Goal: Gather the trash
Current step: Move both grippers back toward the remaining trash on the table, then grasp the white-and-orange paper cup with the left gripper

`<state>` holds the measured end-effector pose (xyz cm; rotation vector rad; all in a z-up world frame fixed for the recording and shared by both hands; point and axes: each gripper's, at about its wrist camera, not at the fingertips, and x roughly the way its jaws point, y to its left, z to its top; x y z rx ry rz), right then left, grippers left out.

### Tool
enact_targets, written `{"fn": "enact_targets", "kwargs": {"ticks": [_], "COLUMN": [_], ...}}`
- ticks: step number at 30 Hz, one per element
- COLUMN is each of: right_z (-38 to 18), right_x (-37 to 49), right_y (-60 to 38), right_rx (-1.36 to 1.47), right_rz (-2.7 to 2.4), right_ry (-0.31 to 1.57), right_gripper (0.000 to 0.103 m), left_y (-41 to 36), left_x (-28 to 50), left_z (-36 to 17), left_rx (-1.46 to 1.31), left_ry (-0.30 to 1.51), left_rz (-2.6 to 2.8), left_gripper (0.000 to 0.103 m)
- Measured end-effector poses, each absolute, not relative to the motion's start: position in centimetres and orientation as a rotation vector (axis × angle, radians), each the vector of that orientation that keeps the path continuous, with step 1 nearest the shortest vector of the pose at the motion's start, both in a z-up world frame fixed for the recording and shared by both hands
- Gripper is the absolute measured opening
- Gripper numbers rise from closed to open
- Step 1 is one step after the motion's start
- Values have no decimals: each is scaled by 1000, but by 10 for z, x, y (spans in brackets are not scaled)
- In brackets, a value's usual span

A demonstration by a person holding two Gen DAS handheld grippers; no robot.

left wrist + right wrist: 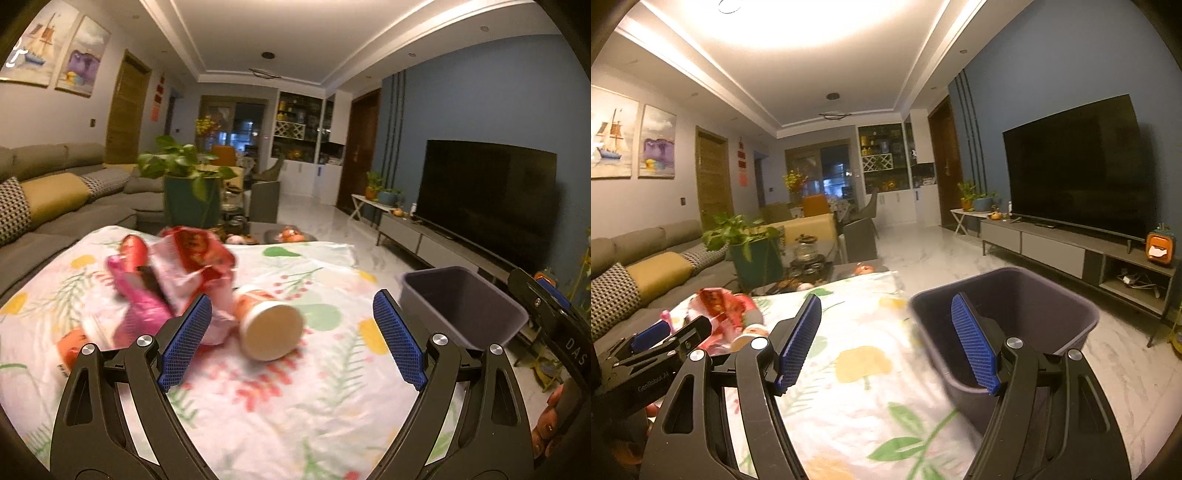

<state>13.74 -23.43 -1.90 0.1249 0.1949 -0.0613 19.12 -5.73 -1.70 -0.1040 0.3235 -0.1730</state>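
Both grippers hang over the flowered tablecloth [295, 398], jaws spread wide and holding nothing. Ahead of the left gripper [291, 339] lies a tipped orange cup [267, 319], touching a crumpled red and white wrapper [195, 258] and a pink packet [138, 314]. The right gripper [886, 343] faces the dark bin [1027, 295] at the table's right edge

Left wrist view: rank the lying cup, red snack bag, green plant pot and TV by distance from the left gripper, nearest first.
From the left gripper, open over the floral cloth:
1. Lying cup: just ahead, between the fingers.
2. Red snack bag: ahead-left, behind the cup.
3. Green plant pot: past the cloth's far edge, left of centre.
4. TV: on the right wall; its far end looks farthest.
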Motion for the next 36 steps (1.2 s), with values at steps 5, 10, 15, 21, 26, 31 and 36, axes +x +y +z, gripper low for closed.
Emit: {"fn": "enact_targets", "kwargs": {"ticks": [5,10,15,21,26,31,36], "right_z": [-28,-36,-47,-55,-59,-62,-64], "right_x": [141,148,157,162,168,173,179], "right_y": [-211,-190,-164,-140,-122,-107,-97], "right_rx": [120,114,105,90,85,69,64], "right_rz": [-26,11,57,100,134,162,188], "right_ry": [221,250,284,310,327,338,349], "right_gripper": [72,69,67,66,65,64,64], "left_y": [-20,26,77,116,130,136,143], "left_x": [180,169,158,159,168,184,200], "left_z": [-27,-39,-53,-65,-72,-80,-87], "left_rx": [-93,-78,-127,-184,-181,-183,-215], "left_ry": [321,318,326,360,397,446,503], "left_rz": [-105,-25,22,7,-38,-93,-158], "left_gripper": [88,88,88,88,88,88,88]}}
